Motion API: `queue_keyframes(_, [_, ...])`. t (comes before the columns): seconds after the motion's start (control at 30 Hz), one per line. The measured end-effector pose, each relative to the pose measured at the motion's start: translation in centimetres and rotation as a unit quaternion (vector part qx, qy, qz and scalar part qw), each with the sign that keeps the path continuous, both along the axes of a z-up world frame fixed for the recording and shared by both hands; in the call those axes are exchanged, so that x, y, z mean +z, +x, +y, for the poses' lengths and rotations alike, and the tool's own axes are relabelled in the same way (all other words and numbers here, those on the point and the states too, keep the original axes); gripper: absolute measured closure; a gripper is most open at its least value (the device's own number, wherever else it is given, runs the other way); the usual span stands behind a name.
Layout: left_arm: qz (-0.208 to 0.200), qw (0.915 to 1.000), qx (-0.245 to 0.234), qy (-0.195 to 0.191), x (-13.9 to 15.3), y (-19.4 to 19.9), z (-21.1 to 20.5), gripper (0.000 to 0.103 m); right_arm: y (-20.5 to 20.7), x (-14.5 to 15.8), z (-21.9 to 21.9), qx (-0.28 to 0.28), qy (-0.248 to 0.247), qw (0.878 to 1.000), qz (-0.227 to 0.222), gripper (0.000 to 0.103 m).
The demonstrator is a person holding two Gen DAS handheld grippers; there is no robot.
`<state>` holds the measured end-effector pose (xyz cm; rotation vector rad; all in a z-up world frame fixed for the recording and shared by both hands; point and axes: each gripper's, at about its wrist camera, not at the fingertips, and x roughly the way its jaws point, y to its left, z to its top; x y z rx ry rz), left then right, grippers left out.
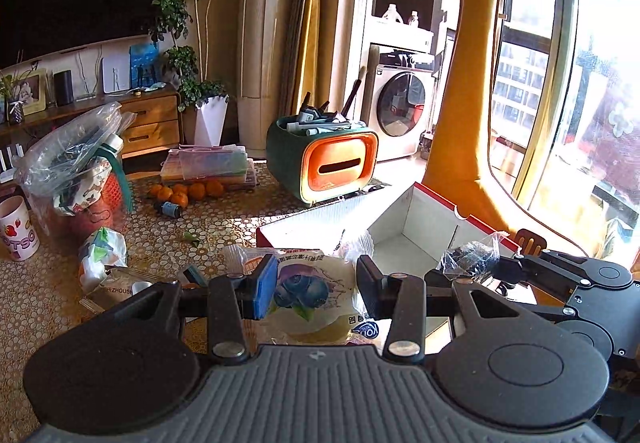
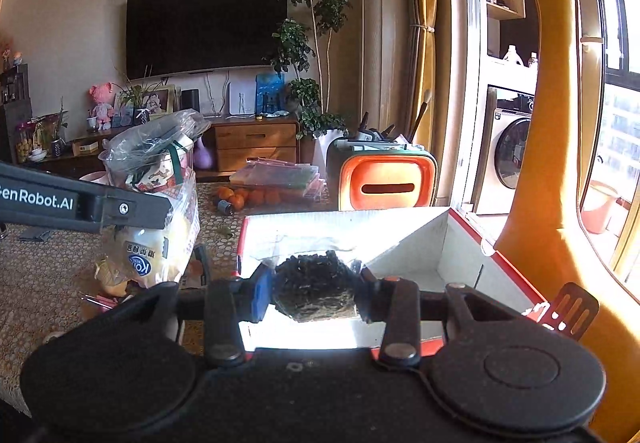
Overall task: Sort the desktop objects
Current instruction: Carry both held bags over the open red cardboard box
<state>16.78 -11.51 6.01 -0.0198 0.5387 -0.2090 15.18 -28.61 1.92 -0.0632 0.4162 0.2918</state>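
Note:
My left gripper (image 1: pixel 316 285) is shut on a pale snack packet (image 1: pixel 316 295) printed with blueberries, held above the patterned tablecloth. Just beyond it stands an open cardboard box (image 1: pixel 424 215), red outside and white inside. In the right wrist view my right gripper (image 2: pixel 314 285) is shut on a clear bag of dark bits (image 2: pixel 316 283) over the near edge of the box (image 2: pixel 404 243). That bag (image 1: pixel 472 257) and the right gripper (image 1: pixel 494 267) also show at the right of the left wrist view. The left gripper's arm (image 2: pixel 84 203) and its packet (image 2: pixel 154 255) show at left.
A green and orange holder full of pens (image 1: pixel 328 159) stands behind the box. Oranges (image 1: pixel 188 191), a small dark bottle (image 1: pixel 170 209), stacked plastic cases (image 1: pixel 212 163), a stuffed plastic bag (image 1: pixel 72 163), a mug (image 1: pixel 16 229) and wrappers (image 1: pixel 102 255) lie left. A yellow giraffe toy (image 1: pixel 468 83) stands right.

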Motion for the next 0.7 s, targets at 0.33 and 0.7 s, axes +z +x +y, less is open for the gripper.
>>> queue_keyframes(0.33, [0.022,0.9987,-0.030,0.036,-1.3,4.5,-3.8,0.061,3.6,-0.8,-2.6,-0.014,-0.021,0.999,0.022,0.062])
queue_keyframes(0.7, [0.054,0.9954,-0.055,0.057,-3.2,8.9,-6.5,0.066,9.3,-3.1,-4.6,-0.007,-0.055,0.994,0.091,0.063])
